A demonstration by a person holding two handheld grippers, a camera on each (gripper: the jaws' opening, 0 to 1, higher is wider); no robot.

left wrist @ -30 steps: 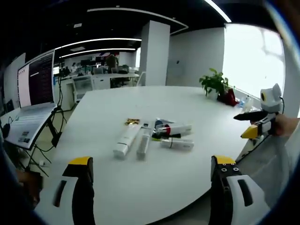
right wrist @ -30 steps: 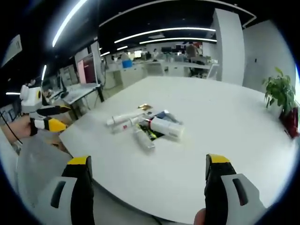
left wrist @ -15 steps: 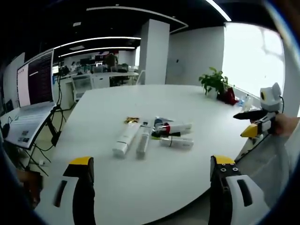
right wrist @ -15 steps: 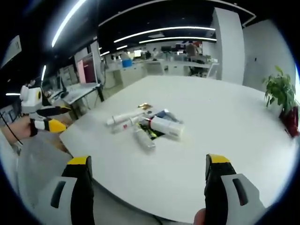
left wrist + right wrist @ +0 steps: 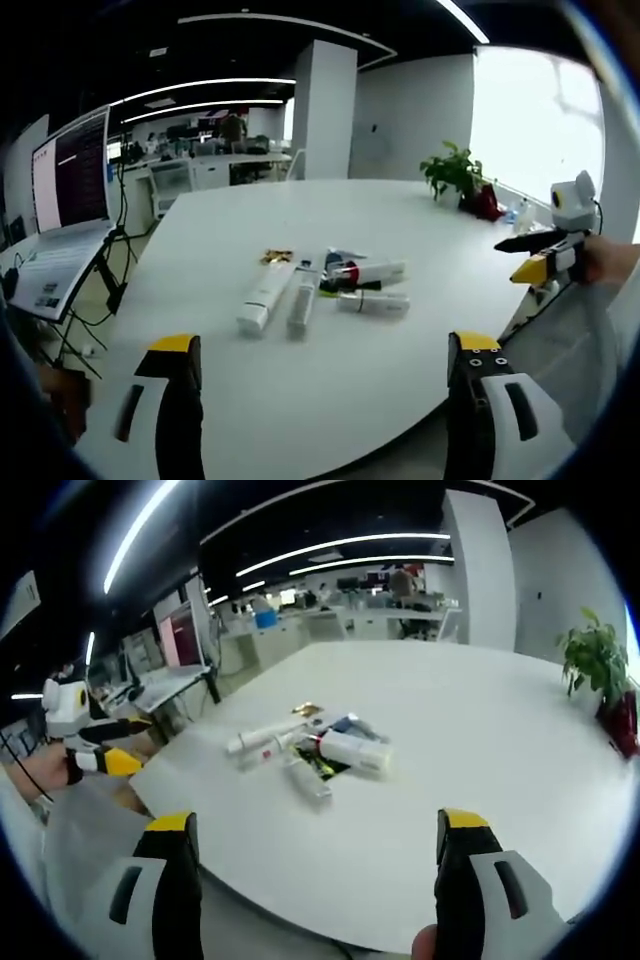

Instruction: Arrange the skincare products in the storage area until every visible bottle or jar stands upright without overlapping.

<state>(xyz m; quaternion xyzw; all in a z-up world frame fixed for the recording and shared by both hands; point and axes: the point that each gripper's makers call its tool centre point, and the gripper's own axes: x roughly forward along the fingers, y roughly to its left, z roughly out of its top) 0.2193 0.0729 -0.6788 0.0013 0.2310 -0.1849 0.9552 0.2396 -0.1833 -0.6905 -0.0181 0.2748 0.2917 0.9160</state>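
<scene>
A cluster of skincare tubes lies flat near the middle of a smooth, matte white round worktop in an open-plan office, none of the containers standing upright. In the left gripper view, two long white squeeze tubes lie side by side at the near-left of the cluster; a small gold-coloured item sits just beyond them, touching or nearly so. To their right, a white cylindrical tube with a red band rests across a dark flat piece, with another white tube just in front of it. In the right gripper view, the same heap shows a thick white cylinder overlapping darker items, with a slimmer clear-looking tube angled toward the camera.

The left hand-held gripper hangs off the worktop's near edge, well apart from the cluster, its white plastic jaws with yellow tips spread wide and gripping nothing. The right hand-held gripper hangs likewise at its own side of the worktop, jaws wide apart and empty; it also appears at the right of the left gripper view, held in a person's hand.

A leafy potted plant stands at the worktop's far side from the cluster, and a laptop stands open on a stand off the worktop's left edge.
</scene>
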